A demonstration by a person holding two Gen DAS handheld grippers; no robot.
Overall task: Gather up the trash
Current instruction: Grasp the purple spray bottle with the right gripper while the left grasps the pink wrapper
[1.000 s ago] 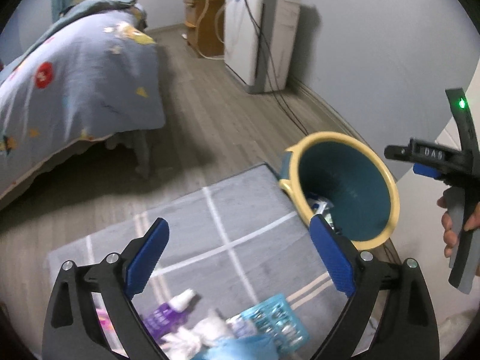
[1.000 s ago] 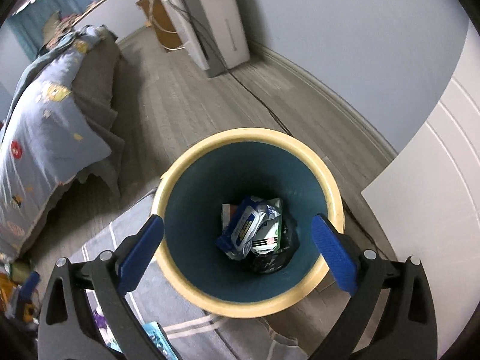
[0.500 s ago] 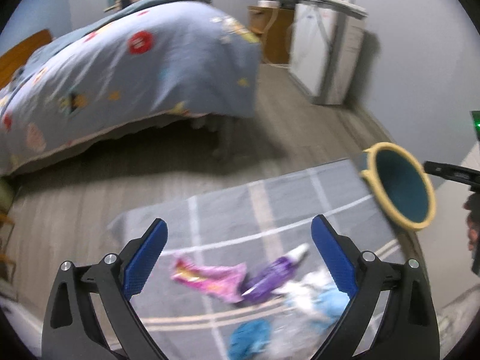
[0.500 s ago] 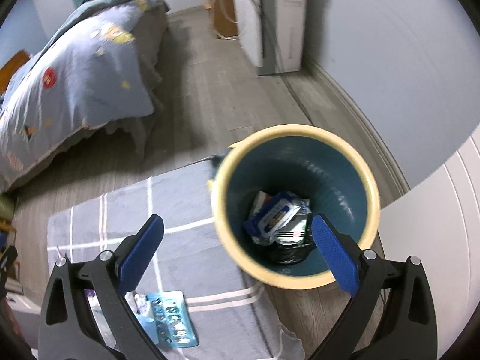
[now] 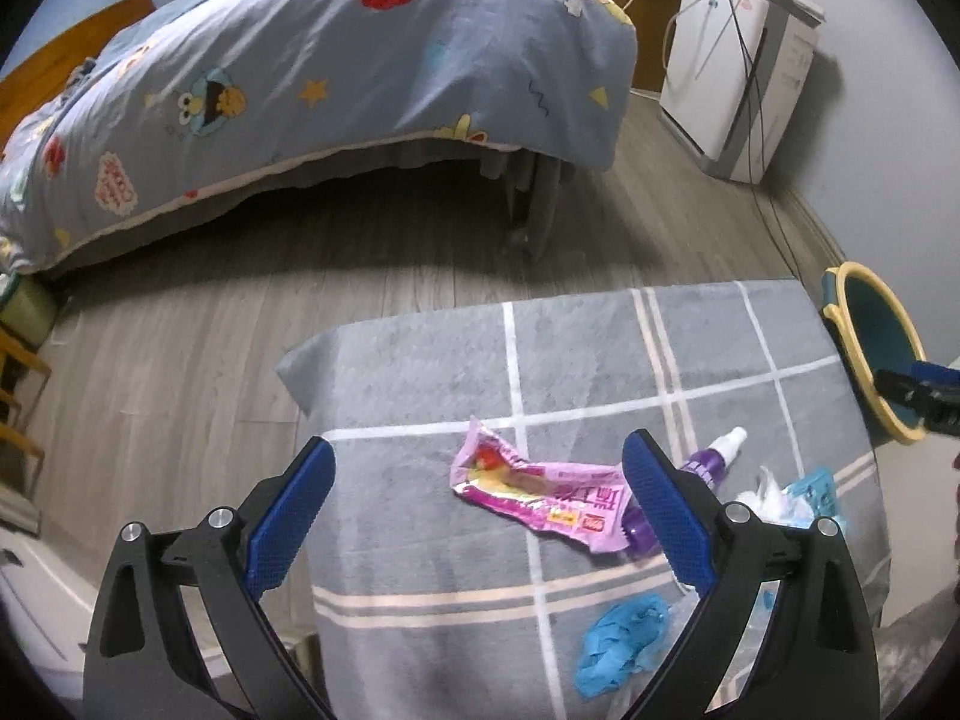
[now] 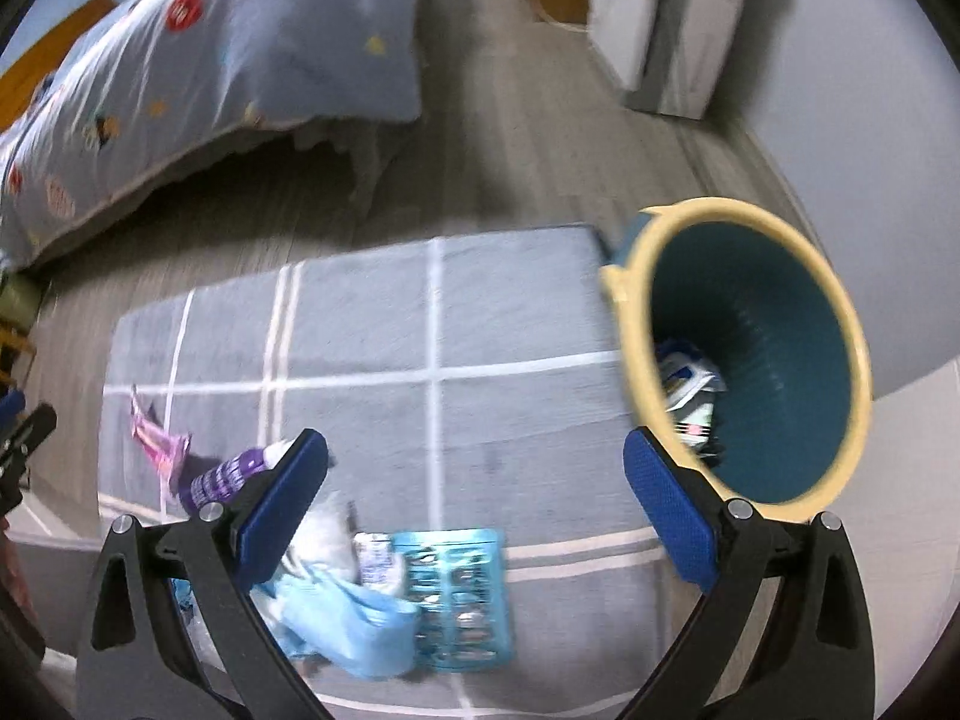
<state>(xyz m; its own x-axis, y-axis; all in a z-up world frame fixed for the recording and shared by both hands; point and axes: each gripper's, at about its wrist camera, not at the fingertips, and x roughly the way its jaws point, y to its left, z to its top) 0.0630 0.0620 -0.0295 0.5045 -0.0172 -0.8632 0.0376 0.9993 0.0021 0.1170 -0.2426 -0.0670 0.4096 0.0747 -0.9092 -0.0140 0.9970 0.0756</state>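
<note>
Trash lies on a grey rug (image 5: 420,372): a pink snack wrapper (image 5: 534,489), a purple spray bottle (image 5: 708,459), a crumpled blue glove (image 5: 624,642), white tissue (image 5: 765,495) and a blue blister pack (image 6: 462,597). My left gripper (image 5: 477,516) is open and empty above the wrapper. My right gripper (image 6: 477,513) is open and empty above the rug, left of the teal bin with a yellow rim (image 6: 750,354), which holds several packets. The bin also shows at the right edge of the left wrist view (image 5: 870,342).
A bed with a blue cartoon quilt (image 5: 312,78) stands beyond the rug on a wood floor (image 5: 180,360). A white appliance with cables (image 5: 738,60) stands by the far wall. A light blue wrapper (image 6: 342,612) lies beside the blister pack.
Both grippers have swung left, away from the bin and over the rug. The bin has slid to the right in both views, and the trash has come into view.
</note>
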